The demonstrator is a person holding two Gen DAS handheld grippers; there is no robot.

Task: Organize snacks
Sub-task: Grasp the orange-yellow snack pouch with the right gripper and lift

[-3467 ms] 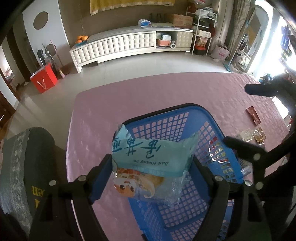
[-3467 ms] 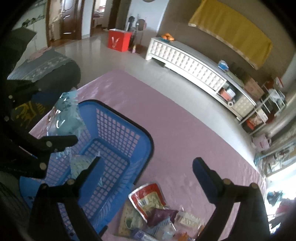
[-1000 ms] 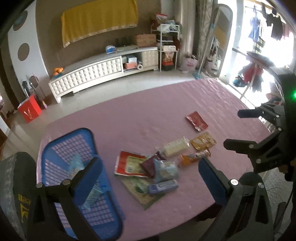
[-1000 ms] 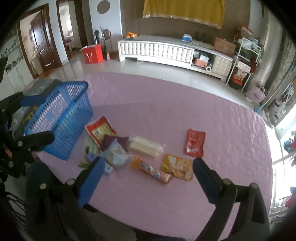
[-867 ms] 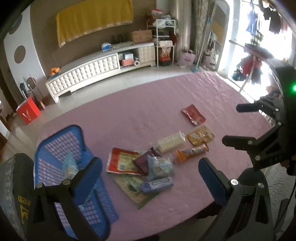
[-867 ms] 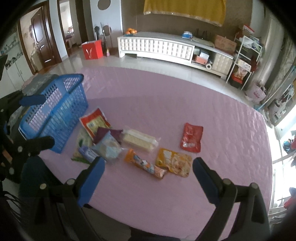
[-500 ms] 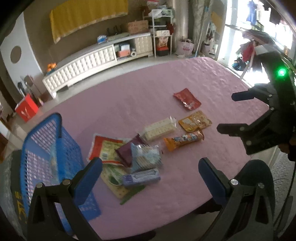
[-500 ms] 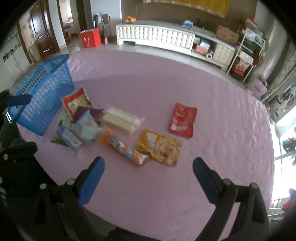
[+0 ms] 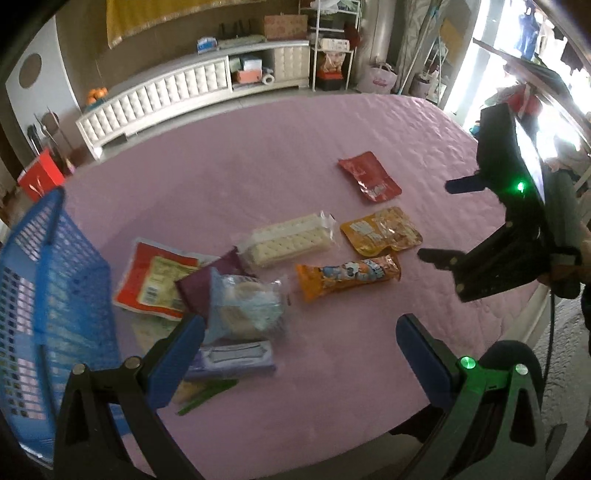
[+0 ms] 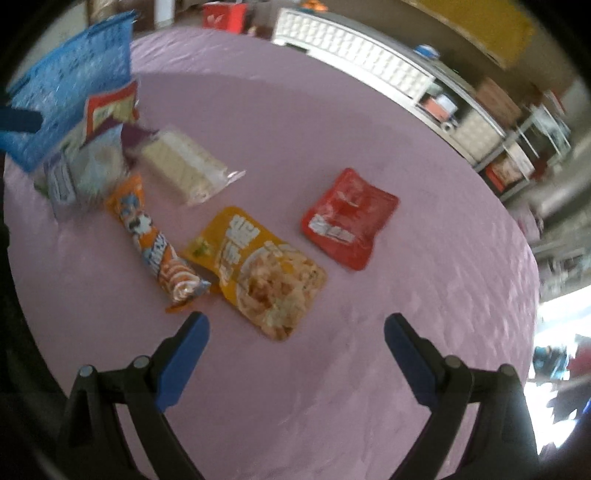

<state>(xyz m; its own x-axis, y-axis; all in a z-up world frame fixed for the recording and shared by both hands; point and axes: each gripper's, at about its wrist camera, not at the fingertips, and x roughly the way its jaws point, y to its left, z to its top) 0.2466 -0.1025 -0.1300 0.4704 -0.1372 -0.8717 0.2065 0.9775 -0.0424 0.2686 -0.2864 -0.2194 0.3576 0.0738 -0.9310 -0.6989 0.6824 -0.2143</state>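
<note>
Hovering over the pink desk (image 9: 258, 147), we hold both the left gripper (image 9: 299, 328) and the right gripper (image 10: 295, 328) with jaws wide and empty; the snacks lie loose beside the blue basket (image 9: 48, 280), the yellow pouch (image 10: 258, 269) nearest the right gripper, touching the orange tube pack (image 10: 155, 243). We judge the flat pouches risky; jaws may skid over the slick film, or snag the quilted cloth; closing near the tube could drag both.

A home living room: a long white tufted media cabinet (image 9: 192, 92), storage shelves (image 9: 328, 44), and a yellow wall hanging (image 9: 166, 14).
</note>
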